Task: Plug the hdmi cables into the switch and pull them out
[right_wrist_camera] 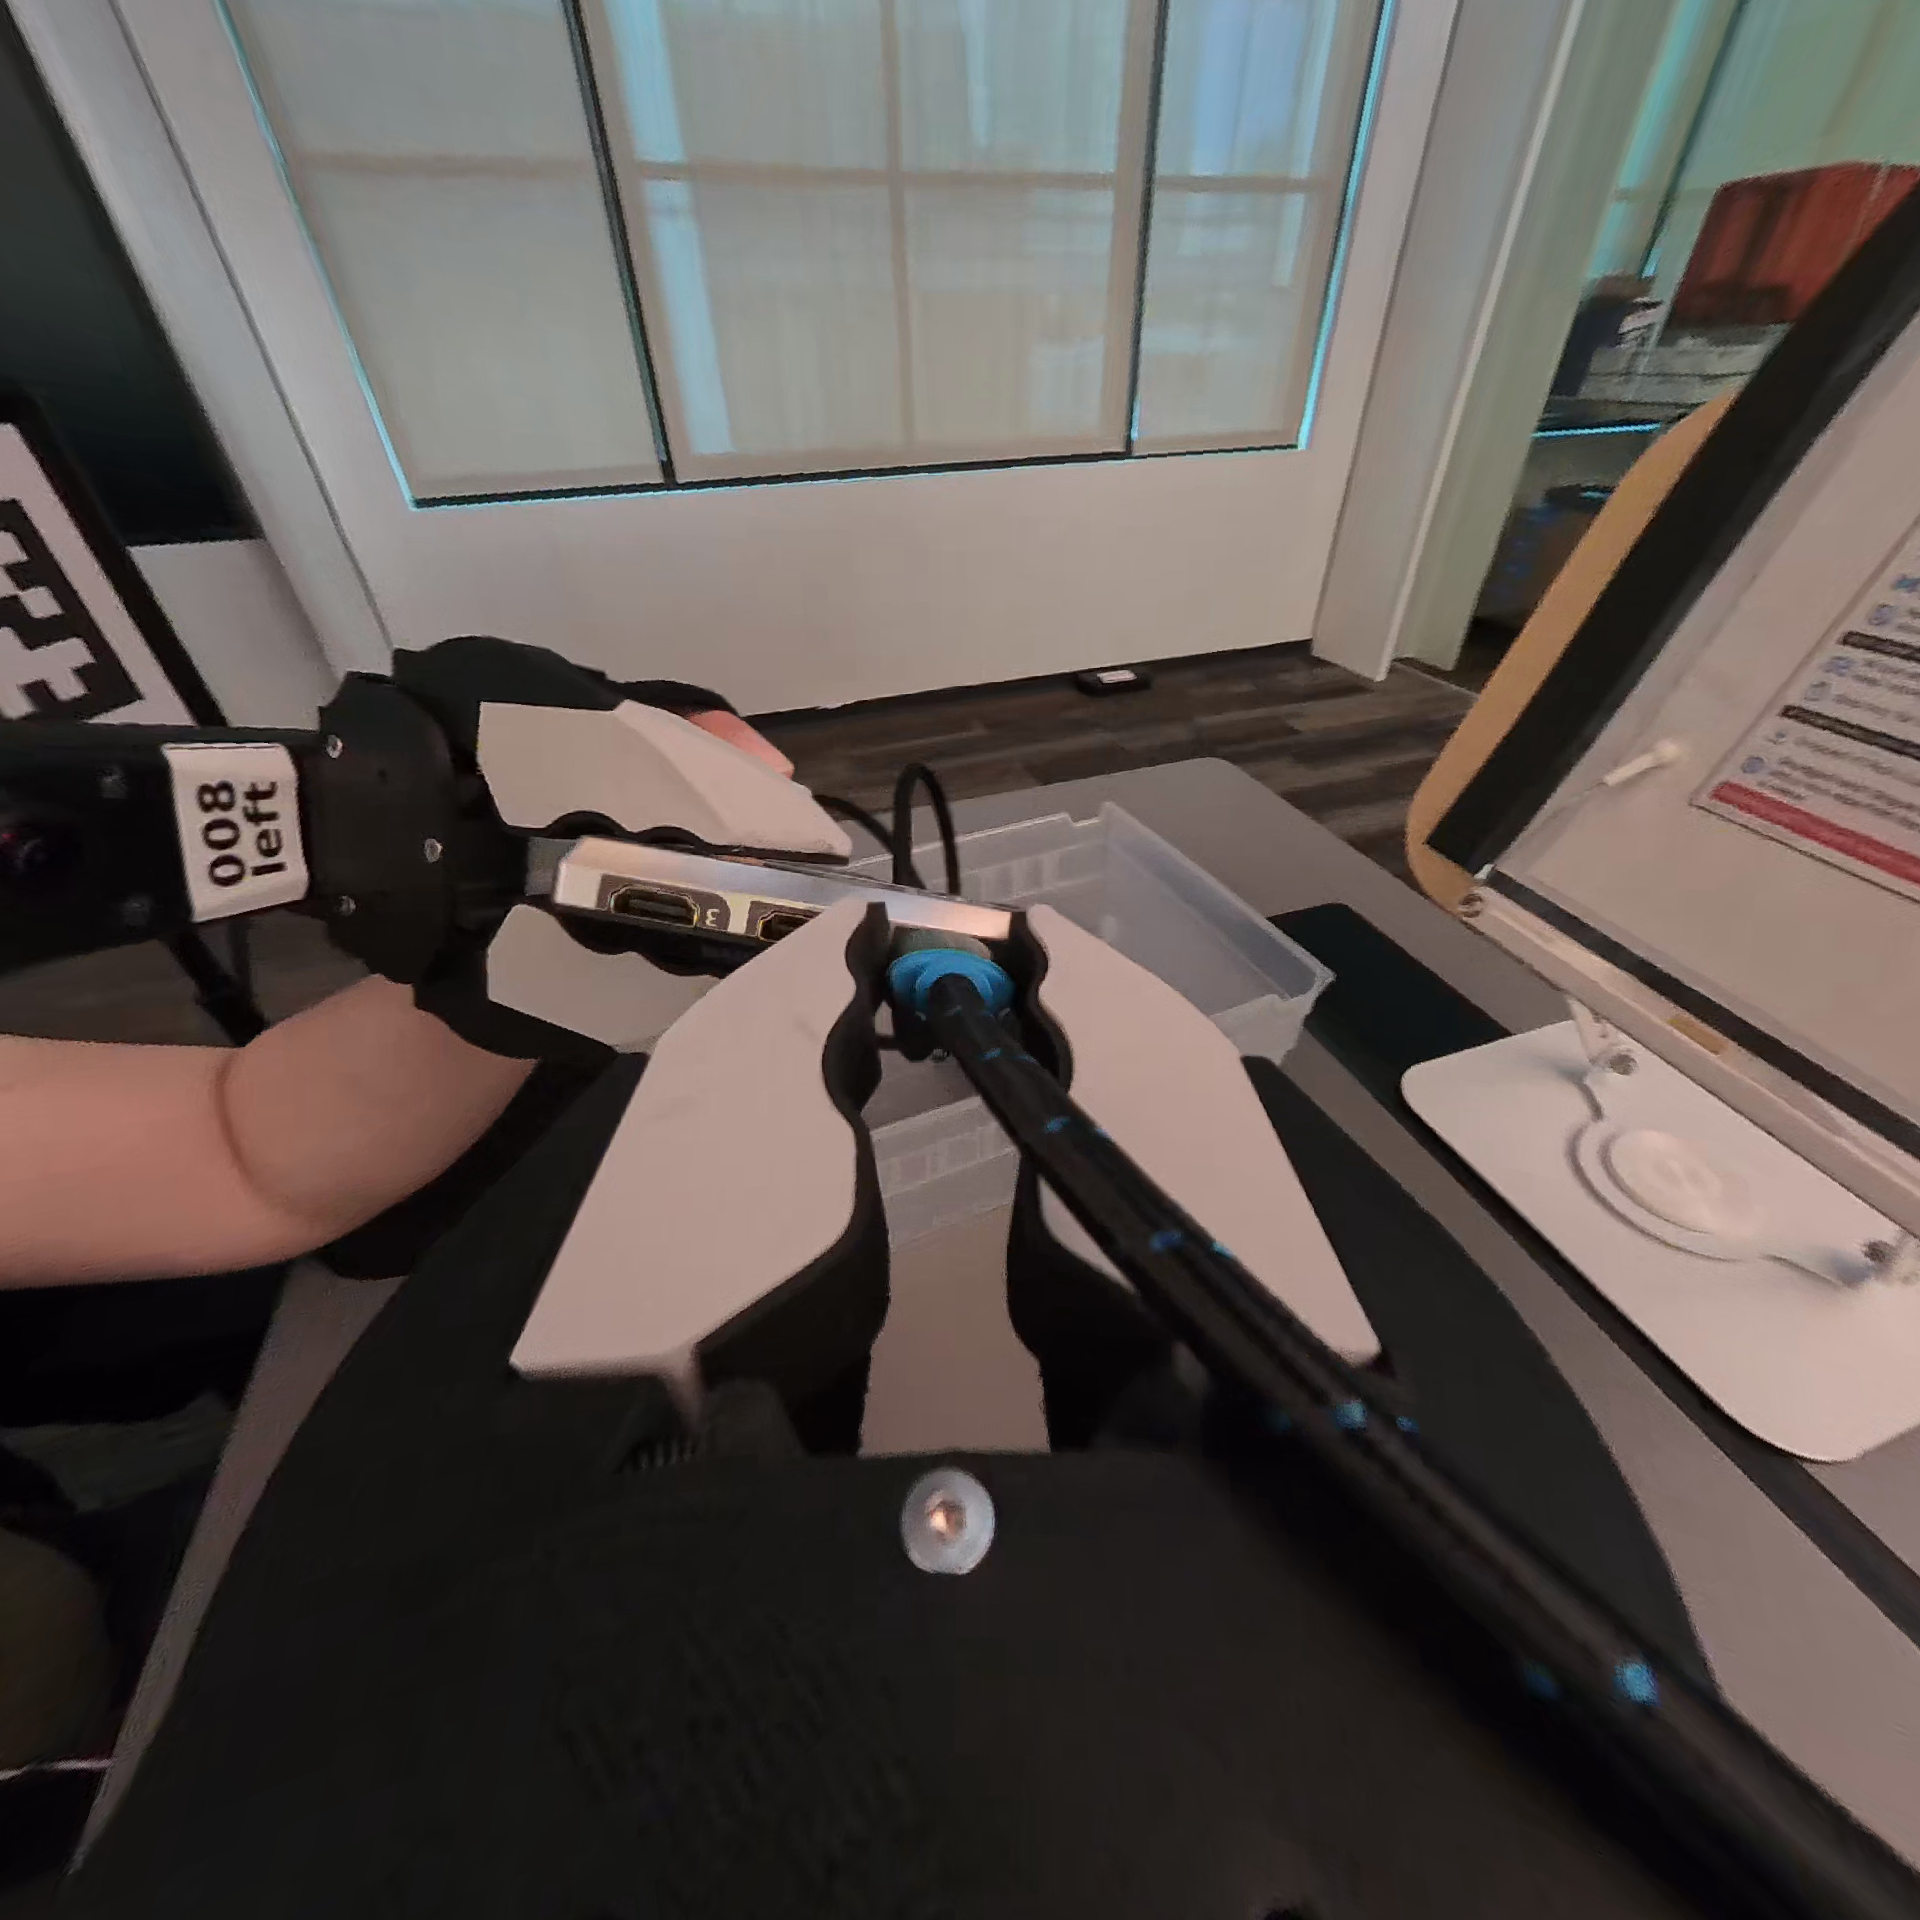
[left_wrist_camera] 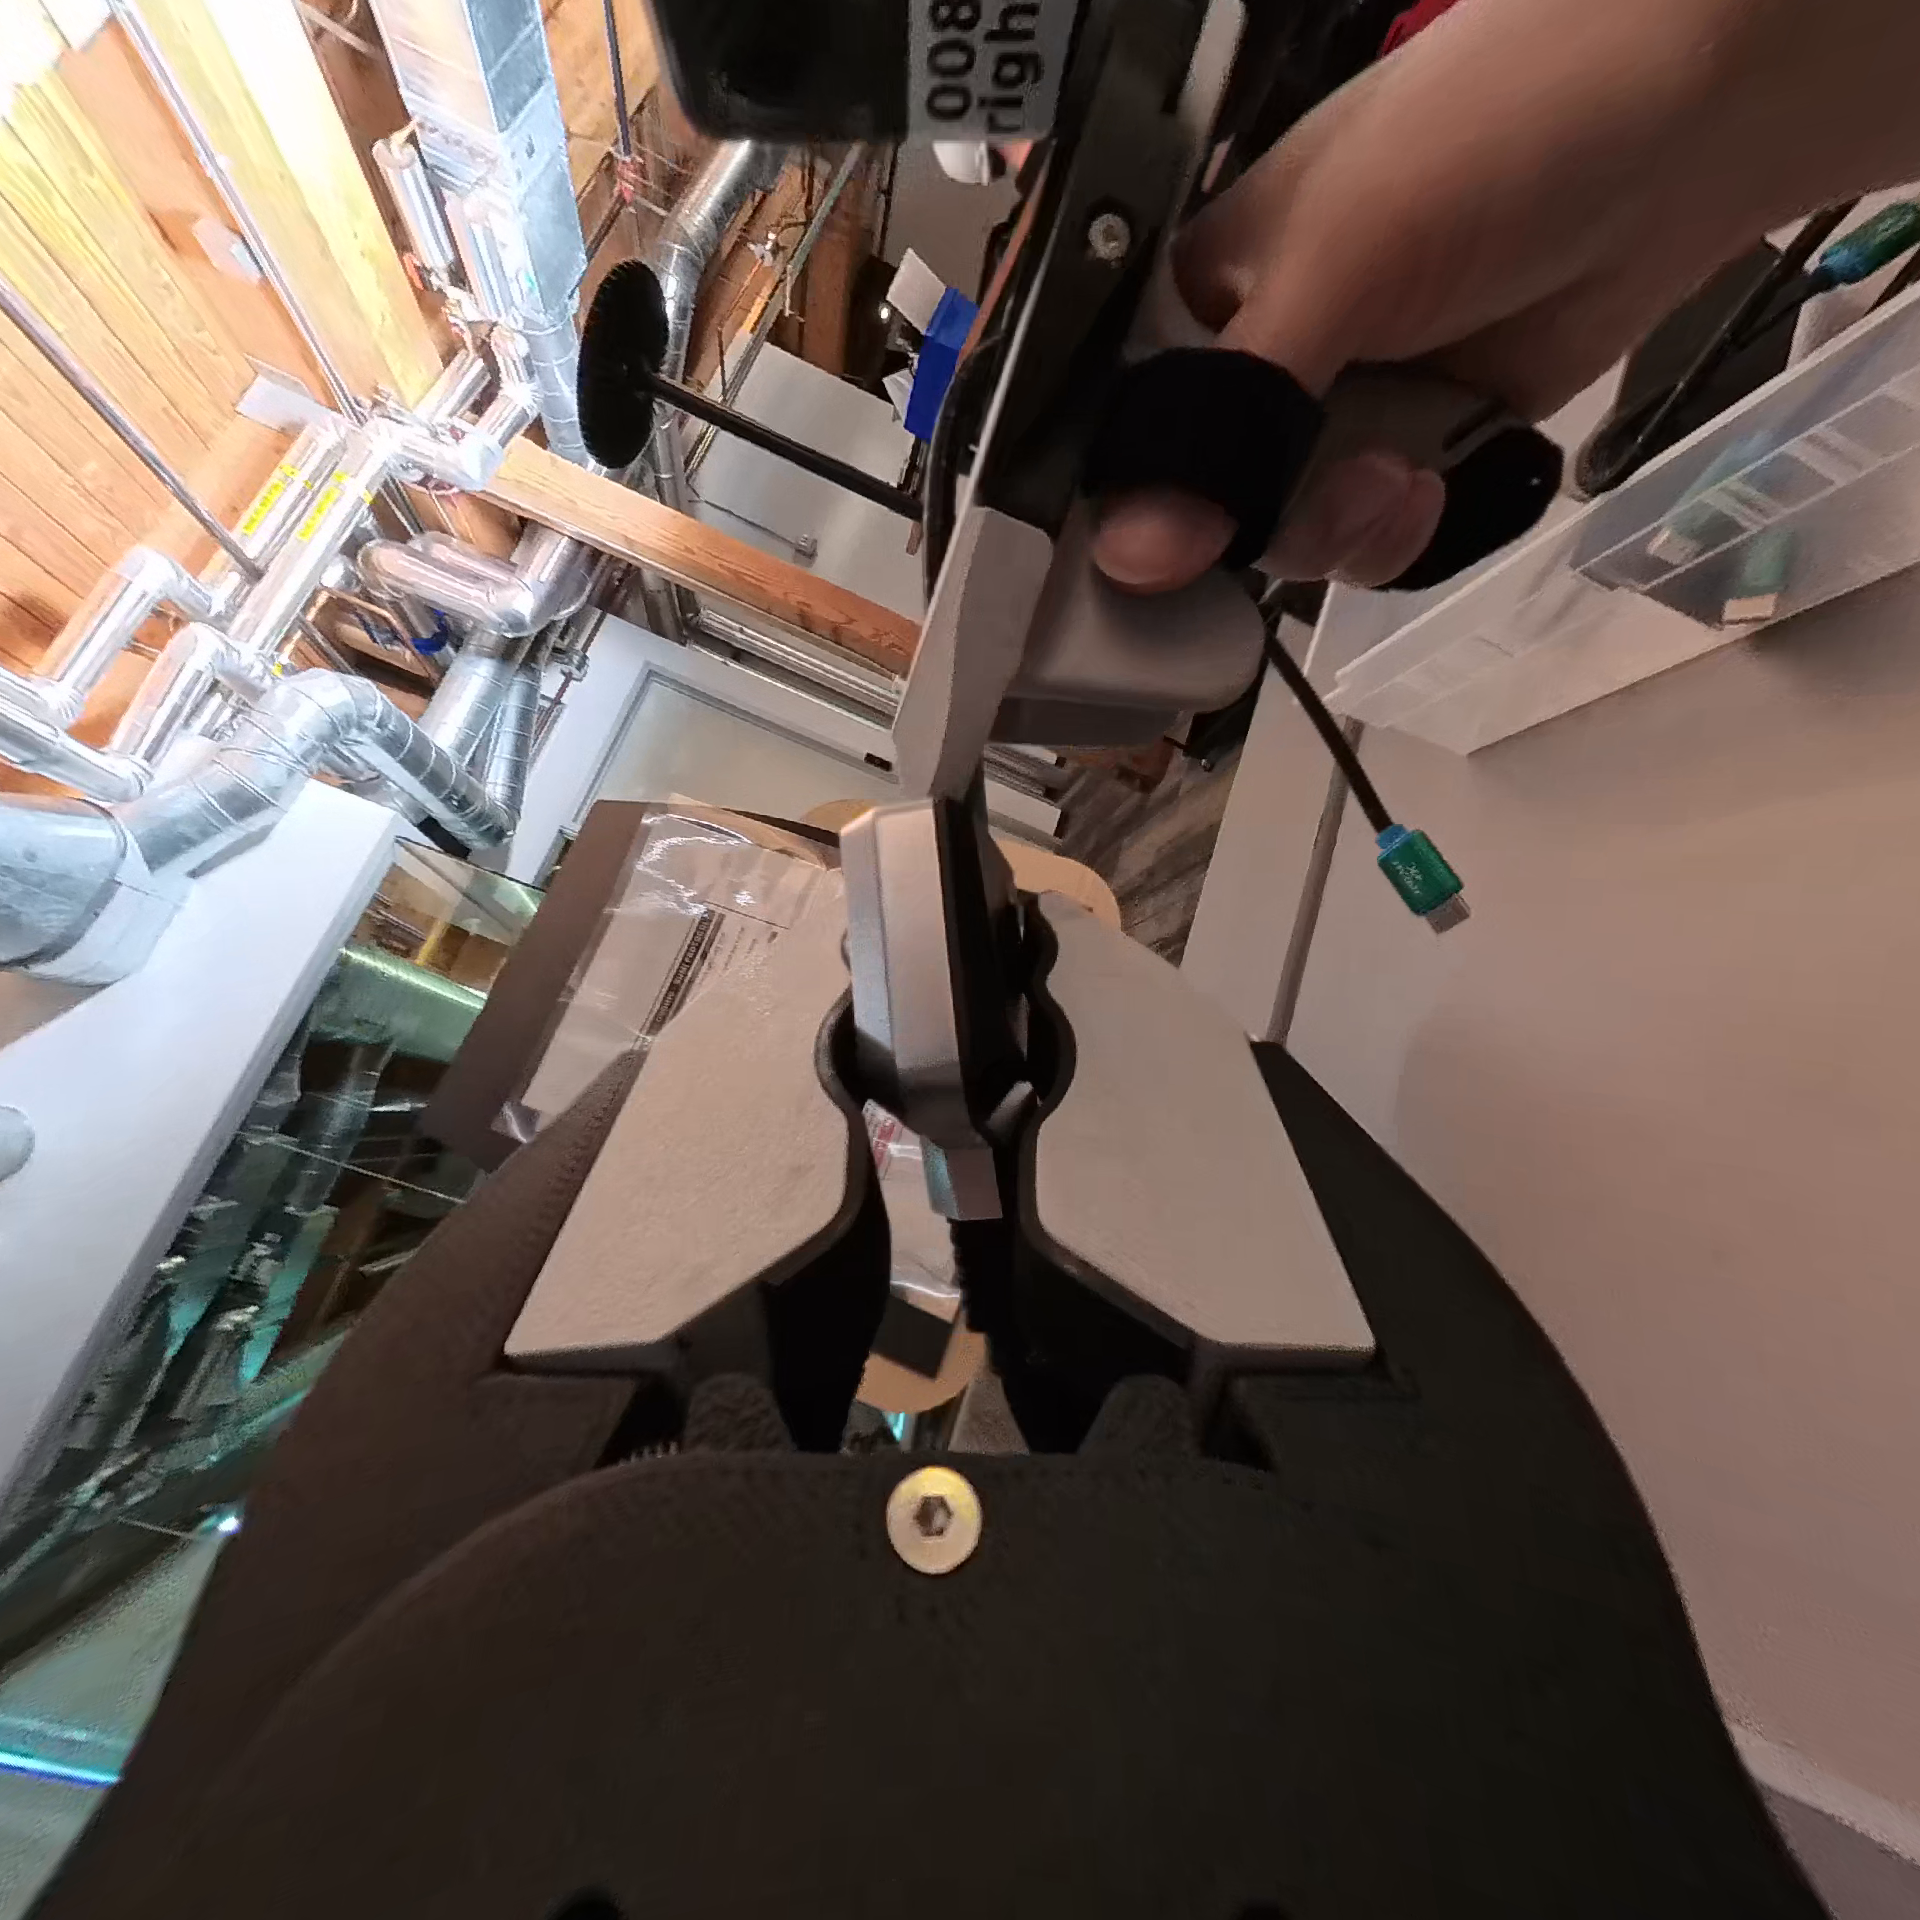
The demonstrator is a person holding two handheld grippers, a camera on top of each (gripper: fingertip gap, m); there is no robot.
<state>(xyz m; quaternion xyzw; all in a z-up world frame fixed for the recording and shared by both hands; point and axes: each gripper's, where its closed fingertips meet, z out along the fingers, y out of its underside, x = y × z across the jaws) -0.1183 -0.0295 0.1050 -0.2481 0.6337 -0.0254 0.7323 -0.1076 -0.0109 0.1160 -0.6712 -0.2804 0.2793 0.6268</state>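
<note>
My left gripper (left_wrist_camera: 945,1029) is shut on the silver HDMI switch (left_wrist_camera: 899,966), seen edge-on between its fingers. In the right wrist view it (right_wrist_camera: 623,883) holds the switch (right_wrist_camera: 665,883) level, with a row of ports facing me. My right gripper (right_wrist_camera: 951,925) is shut on an HDMI plug with a blue collar (right_wrist_camera: 940,982). The plug's front end meets the switch's near side; I cannot tell how deep it sits. Its black cable with blue flecks (right_wrist_camera: 1195,1236) runs back over my right finger. In the left wrist view the right gripper (left_wrist_camera: 940,769) comes down onto the switch from above.
A clear plastic box (right_wrist_camera: 1164,914) sits on the grey table (right_wrist_camera: 1340,862) just behind the switch. A tilted screen (right_wrist_camera: 1714,727) on a white base (right_wrist_camera: 1662,1195) stands at the right. A loose cable with a green plug (left_wrist_camera: 1418,873) hangs beside the switch.
</note>
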